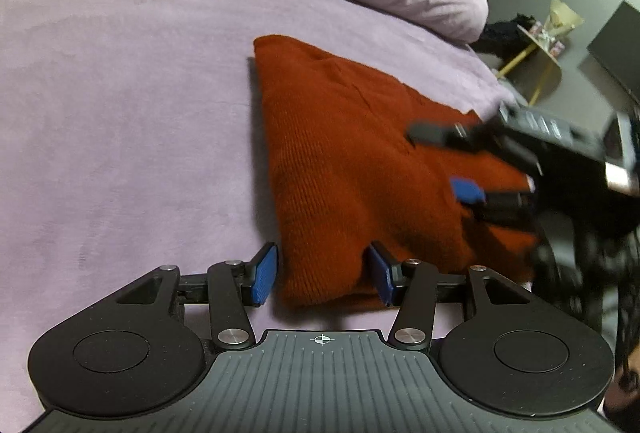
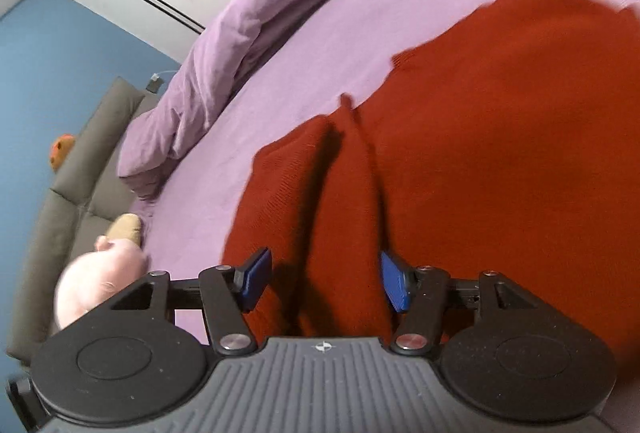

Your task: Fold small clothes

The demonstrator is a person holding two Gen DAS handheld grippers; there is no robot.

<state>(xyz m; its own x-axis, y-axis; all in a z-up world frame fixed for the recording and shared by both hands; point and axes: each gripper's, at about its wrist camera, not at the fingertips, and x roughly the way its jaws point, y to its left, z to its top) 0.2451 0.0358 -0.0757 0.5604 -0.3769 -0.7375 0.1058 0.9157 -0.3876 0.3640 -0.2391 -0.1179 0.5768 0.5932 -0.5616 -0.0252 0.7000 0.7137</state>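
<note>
A rust-red knitted garment (image 1: 352,169) lies folded on the lilac bedsheet (image 1: 120,113), centre-right of frame. The left gripper (image 1: 324,273), fingers apart, straddles its near corner; the right gripper (image 1: 452,161), also spread, hovers over its right side.

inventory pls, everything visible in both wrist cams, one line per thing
knit garment: 1, rust red, partly folded on the bed sheet, creased
bed sheet: 1, lilac, under the garment
duvet: 1, lilac, bunched along the far edge of the bed
headboard cushion: 1, grey, past the bed's end
plush toy: 1, pink, blurred, at the bed's edge
side table: 1, pale wood, off the bed, small items on top
left gripper: 1, black with blue pads, jaws open either side of a garment corner
right gripper: 1, black with blue pads, jaws open over the garment
</note>
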